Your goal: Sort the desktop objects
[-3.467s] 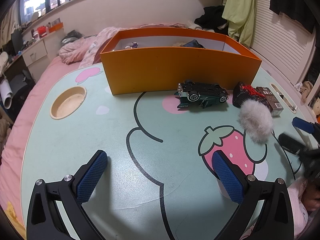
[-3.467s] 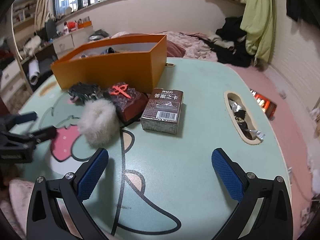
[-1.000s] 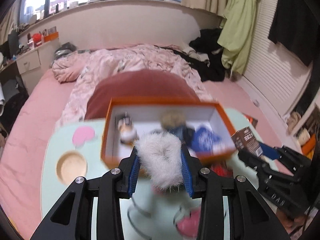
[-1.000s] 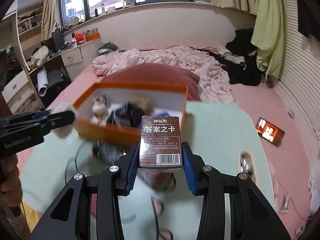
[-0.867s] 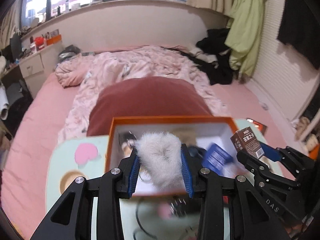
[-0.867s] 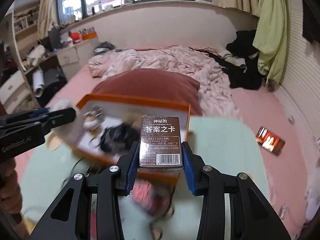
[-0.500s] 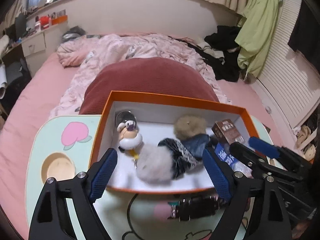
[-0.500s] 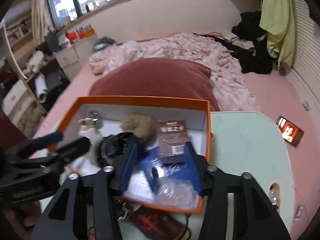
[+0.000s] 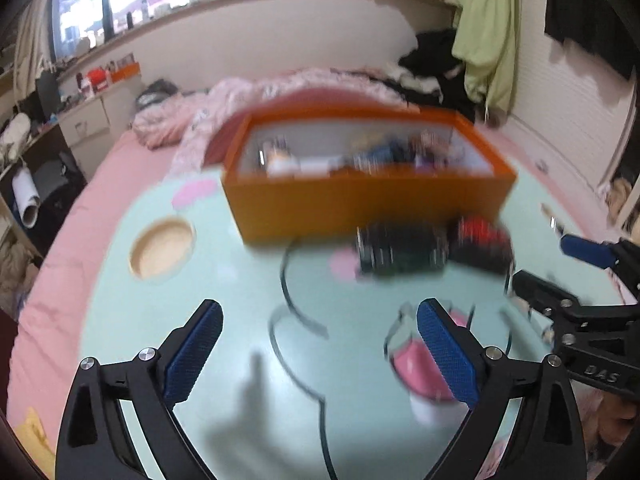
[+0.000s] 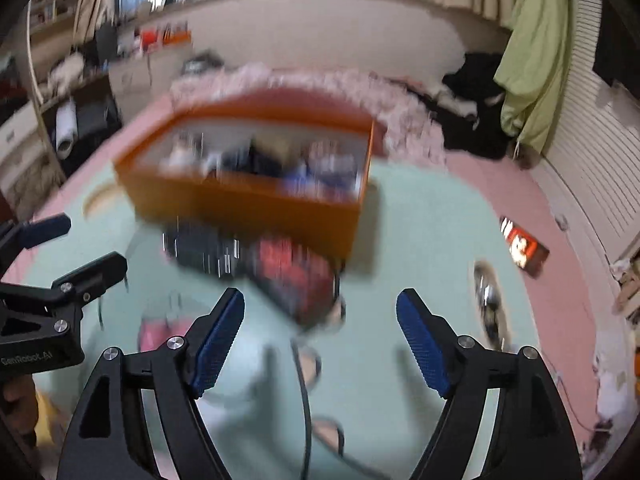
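- The orange box [image 9: 368, 204] is the landmark, standing at the far side of the mint-green table [image 9: 240, 280]. It already holds a jumble of small things, too smeared by blur to name.
- Two things remain to be sorted, both lying on the table against the box's near wall: a dark toy car [image 9: 400, 250], and just to the right of it, touching or nearly so, a dark red-marked block [image 9: 482, 244].
- The car's long axis runs along the box's near wall, so it lies crosswise to either gripper's reach.
- The left gripper [image 9: 320, 348] hovers on the near side of the box, well short of it. Its jaws have just been opening and stand spread wide with nothing between them. The car lies ahead and a little to the right of its centre line.
- The right gripper [image 10: 320, 340] is also on the near side, its jaws likewise just opening, spread and empty. The red-marked block [image 10: 296, 276] sits almost straight ahead and near its fingertips.
- My reading: the left hand is better placed for the car, the right for the block.
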